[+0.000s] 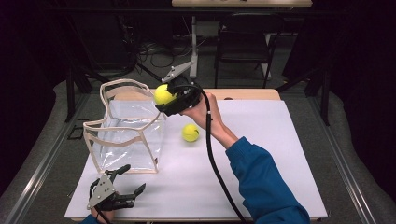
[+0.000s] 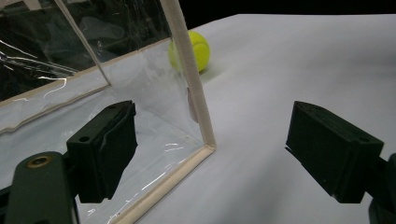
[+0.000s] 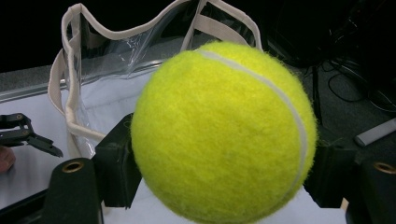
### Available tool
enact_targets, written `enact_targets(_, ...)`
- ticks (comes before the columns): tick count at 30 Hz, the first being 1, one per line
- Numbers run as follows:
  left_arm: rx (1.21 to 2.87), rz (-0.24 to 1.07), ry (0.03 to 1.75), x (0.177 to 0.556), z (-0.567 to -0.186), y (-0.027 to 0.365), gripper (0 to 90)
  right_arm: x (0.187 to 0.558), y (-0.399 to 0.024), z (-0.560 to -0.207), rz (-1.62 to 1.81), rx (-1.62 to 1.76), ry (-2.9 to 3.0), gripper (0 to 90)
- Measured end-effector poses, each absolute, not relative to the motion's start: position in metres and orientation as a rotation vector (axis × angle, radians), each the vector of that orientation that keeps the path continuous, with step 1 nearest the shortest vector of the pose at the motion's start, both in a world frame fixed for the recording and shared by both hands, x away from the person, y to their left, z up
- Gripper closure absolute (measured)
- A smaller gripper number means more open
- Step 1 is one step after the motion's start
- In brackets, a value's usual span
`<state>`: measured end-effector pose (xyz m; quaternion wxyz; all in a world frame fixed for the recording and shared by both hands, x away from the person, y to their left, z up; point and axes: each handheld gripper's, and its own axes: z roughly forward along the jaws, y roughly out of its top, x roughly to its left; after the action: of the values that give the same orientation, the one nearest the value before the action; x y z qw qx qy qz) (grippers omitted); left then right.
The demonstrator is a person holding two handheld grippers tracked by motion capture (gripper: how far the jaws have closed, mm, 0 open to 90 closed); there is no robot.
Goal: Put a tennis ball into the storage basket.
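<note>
My right gripper (image 1: 164, 99) is shut on a yellow tennis ball (image 1: 163, 94) and holds it in the air at the upper right rim of a clear plastic bag with cream trim (image 1: 125, 128). In the right gripper view the held tennis ball (image 3: 224, 133) sits squeezed between both black jaws, with the bag (image 3: 79, 79) behind it. A second tennis ball (image 1: 190, 132) lies on the white table just right of the bag; it also shows behind the bag's corner as the second tennis ball (image 2: 198, 49). My left gripper (image 1: 133, 179) rests open near the table's front left, by the bag's front corner (image 2: 205, 140).
The white table top (image 1: 261, 149) is bordered by metal rails. A blue-sleeved forearm (image 1: 261, 182) and a black cable (image 1: 215, 158) cross the middle right. A dark chair (image 1: 243, 42) and floor cables stand beyond the far edge.
</note>
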<state>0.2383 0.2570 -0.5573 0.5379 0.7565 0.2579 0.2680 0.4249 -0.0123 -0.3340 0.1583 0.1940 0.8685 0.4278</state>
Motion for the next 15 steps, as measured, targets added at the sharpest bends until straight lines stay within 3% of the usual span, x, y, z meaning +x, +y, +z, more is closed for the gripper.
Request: enact_targets(15,1.8,0.637,0.614,0.2384,-0.5574,0.257,15.9,0.4272,-0.0066,-0.3262,1.213,0.546,2.479,25.8)
